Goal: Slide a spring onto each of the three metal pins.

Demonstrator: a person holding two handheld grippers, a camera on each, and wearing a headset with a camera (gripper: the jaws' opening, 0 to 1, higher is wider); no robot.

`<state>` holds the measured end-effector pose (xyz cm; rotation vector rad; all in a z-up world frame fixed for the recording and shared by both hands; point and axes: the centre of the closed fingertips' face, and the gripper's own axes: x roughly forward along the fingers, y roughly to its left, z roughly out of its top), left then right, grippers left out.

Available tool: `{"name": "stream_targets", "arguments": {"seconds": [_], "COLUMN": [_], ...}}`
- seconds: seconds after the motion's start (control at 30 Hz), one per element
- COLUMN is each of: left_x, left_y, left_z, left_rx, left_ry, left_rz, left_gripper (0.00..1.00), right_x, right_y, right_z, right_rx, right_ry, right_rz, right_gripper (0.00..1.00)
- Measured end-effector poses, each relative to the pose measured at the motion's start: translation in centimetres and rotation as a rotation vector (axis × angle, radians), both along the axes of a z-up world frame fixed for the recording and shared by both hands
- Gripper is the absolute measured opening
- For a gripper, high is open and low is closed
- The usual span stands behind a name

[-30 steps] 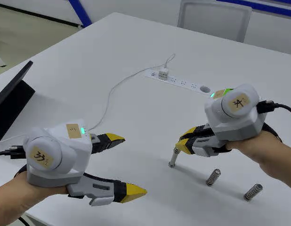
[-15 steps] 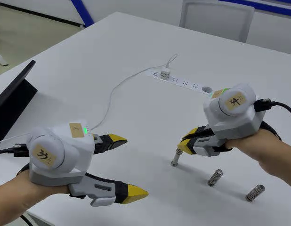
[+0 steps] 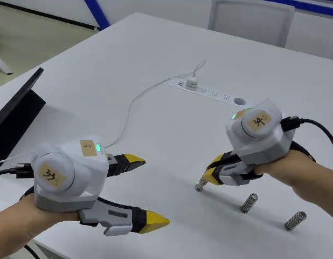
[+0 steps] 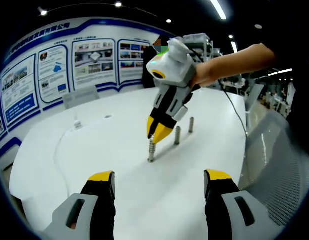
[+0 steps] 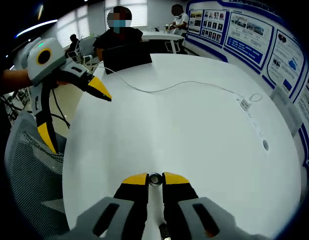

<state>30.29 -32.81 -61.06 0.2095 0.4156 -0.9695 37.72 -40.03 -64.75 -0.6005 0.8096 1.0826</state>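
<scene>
The right gripper [image 3: 207, 177] points down at the white table [image 3: 102, 75]. Its yellow-tipped jaws are pinched nearly together on the top of a thin metal pin [image 3: 200, 184]. The pin stands with its foot on the tabletop, directly under the tips. In the left gripper view its upper part looks ribbed like a coil and its lower part smoother, though I cannot tell whether a spring sits on it. In the right gripper view a small shiny ring shows end-on, squeezed between the two yellow tips.

Just beyond that pin, below the person's right hand and wrist, the nearer spring [image 3: 248, 202] and the farther spring [image 3: 295, 220] stand upright on the table. They are apart from each other and no jaw touches them. Whether pins run inside them is too small to tell.

The left gripper [image 3: 155, 189] hangs low over the near edge of the table, well apart from the pin. Its jaws are spread wide with nothing between them.

Farther back, a white cable [image 3: 135, 100] runs to a power strip [image 3: 209, 91].
</scene>
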Motion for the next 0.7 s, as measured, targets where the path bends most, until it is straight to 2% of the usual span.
{"name": "stream_targets", "arguments": {"seconds": [0.23,0.47,0.7], "left_x": [-0.09,-0.35,-0.41], "left_y": [-0.29,-0.23,-0.28], "left_z": [0.10,-0.12,-0.14], "left_rx": [-0.004,0.002,-0.001], "left_ry": [0.001,0.008,0.012], "left_rz": [-0.006,-0.013,-0.017], "left_gripper": [0.74,0.73,0.73], "right_x": [0.03,0.17,-0.01], "right_y": [-0.34,0.25,0.38], "right_z": [-0.41,-0.46,-1.12], "right_rx": [-0.014,-0.013,-0.028], "right_ry": [0.000,-0.004,0.012], "right_rz": [-0.008,-0.001,0.009], "right_gripper": [0.11,0.11,0.11]}}
